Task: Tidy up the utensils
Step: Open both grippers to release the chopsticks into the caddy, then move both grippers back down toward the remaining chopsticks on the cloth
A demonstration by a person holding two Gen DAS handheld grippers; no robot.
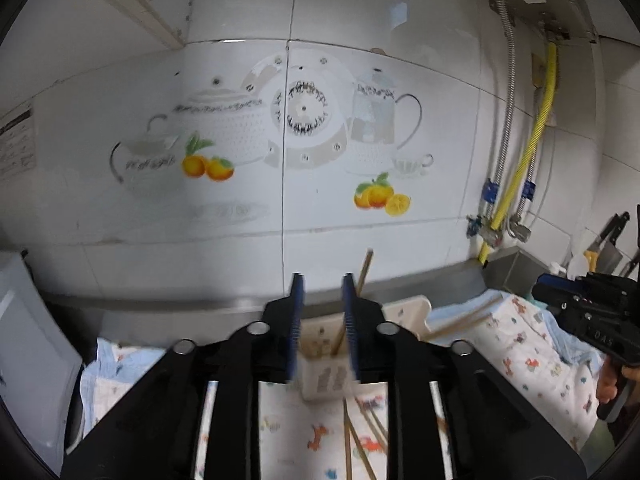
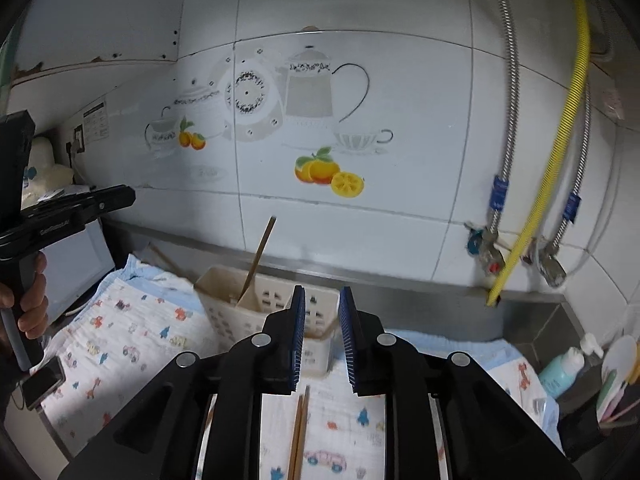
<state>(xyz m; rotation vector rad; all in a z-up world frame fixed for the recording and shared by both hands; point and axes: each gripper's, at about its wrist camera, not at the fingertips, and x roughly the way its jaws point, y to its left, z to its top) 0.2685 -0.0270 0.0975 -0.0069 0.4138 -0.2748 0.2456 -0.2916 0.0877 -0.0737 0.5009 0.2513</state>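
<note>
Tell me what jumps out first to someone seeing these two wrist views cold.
The wall tile decal of teapots and oranges fills the upper middle of both views. Below it, a cream slotted utensil holder stands on a cartoon-print cloth with one chopstick leaning out of it, and loose chopsticks lie on the cloth under the open right gripper. A yellow corrugated hose runs down the wall at right.
</note>
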